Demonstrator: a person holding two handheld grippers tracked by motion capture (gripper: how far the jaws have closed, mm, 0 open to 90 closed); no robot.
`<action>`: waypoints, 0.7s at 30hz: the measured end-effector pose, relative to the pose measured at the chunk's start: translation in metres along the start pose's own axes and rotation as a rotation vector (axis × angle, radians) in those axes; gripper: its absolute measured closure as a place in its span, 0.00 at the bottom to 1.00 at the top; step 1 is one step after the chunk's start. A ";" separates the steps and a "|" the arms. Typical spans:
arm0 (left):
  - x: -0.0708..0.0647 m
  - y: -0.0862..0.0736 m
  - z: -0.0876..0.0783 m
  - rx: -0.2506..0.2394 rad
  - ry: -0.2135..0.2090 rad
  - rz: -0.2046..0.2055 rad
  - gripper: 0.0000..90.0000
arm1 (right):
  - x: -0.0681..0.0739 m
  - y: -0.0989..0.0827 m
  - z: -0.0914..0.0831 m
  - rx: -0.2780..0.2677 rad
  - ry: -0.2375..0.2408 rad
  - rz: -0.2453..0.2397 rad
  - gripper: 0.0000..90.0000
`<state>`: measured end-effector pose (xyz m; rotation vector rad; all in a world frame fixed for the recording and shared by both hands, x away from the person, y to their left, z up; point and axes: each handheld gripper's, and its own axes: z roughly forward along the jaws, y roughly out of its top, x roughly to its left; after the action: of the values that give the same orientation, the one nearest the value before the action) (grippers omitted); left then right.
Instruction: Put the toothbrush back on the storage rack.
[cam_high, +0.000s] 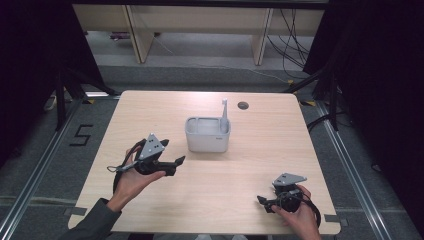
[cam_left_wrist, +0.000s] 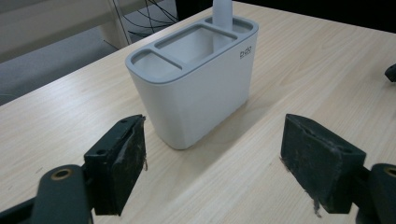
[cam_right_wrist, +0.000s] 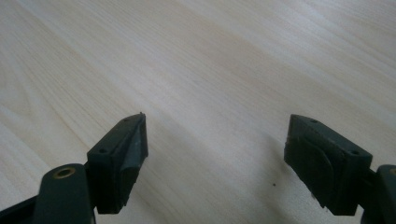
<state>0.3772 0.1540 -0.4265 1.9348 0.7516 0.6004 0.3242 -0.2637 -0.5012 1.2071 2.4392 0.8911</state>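
A white holder with a grey top (cam_high: 208, 134) stands near the middle of the wooden table (cam_high: 150, 110). It has three compartments, and a white handle (cam_high: 225, 114) sticks up from the right end one. My left gripper (cam_high: 179, 162) hovers to the holder's left, pointing at it, open and empty. In the left gripper view the holder (cam_left_wrist: 194, 88) stands just beyond the wide-apart jaws, and the white handle (cam_left_wrist: 222, 11) rises from its far compartment. My right gripper (cam_high: 261, 201) rests low near the table's front right, open, with bare wood between its fingers (cam_right_wrist: 122, 161).
A small dark round grommet (cam_high: 243, 105) sits in the table top behind the holder. Pale furniture legs and cables stand on the floor beyond the far edge. Dark curtains hang on both sides.
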 end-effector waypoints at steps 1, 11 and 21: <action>0.001 -0.002 -0.001 0.000 0.000 0.001 0.24 | 0.000 0.000 0.000 0.001 -0.001 0.003 0.25; 0.002 -0.016 -0.011 0.003 0.001 -0.004 0.21 | 0.000 0.000 0.002 -0.017 -0.003 -0.022 0.24; 0.002 -0.033 -0.026 0.009 0.008 0.000 0.20 | -0.001 0.000 0.003 -0.026 -0.009 -0.033 0.24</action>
<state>0.3531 0.1826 -0.4443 1.9411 0.7604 0.6056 0.3259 -0.2633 -0.5033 1.1565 2.4258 0.9037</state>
